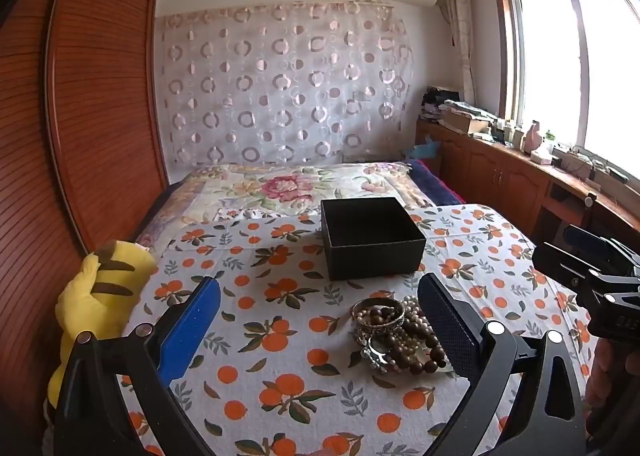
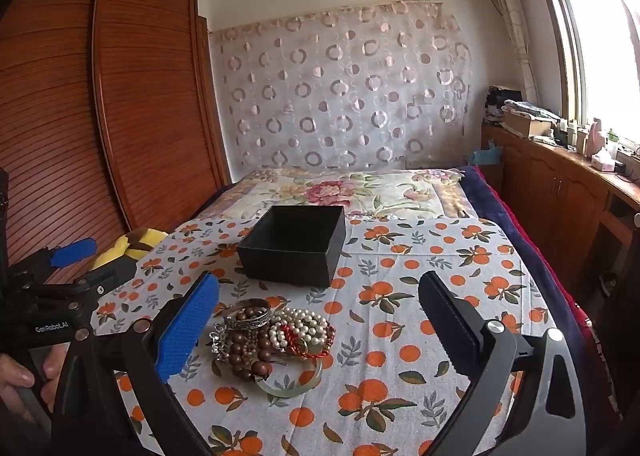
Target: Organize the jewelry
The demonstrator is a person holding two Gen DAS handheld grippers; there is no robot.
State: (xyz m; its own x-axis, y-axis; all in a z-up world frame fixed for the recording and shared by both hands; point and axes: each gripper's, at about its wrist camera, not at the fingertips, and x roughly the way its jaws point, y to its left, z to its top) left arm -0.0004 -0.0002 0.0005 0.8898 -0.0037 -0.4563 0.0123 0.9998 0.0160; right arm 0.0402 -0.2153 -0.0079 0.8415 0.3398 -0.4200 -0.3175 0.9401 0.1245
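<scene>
A tangled heap of jewelry [image 1: 398,332] lies on the white cloth printed with oranges and leaves [image 1: 280,296] that covers the near end of the bed; the heap holds dark brown wooden bead strands [image 2: 244,352], a string of white pearls [image 2: 300,326], an engraved silver metal bangle [image 2: 248,314], a pale green jade bangle [image 2: 288,386] and a bit of red cord. Just beyond the heap stands an open, square black cardboard box [image 1: 372,240], upright, apart from the jewelry, with nothing visible inside. The left gripper [image 1: 320,296] hovers low over the cloth, its jaws spread wide and holding nothing, the heap sitting close to its black right-hand pad. The right gripper [image 2: 320,296] likewise has its jaws wide apart and empty, the heap near its blue left-hand pad [image 2: 186,324]. A yellow plush toy with brown stripes [image 1: 102,288] rests at the bed's left edge beside the brown louvered wooden wardrobe [image 1: 80,115].
</scene>
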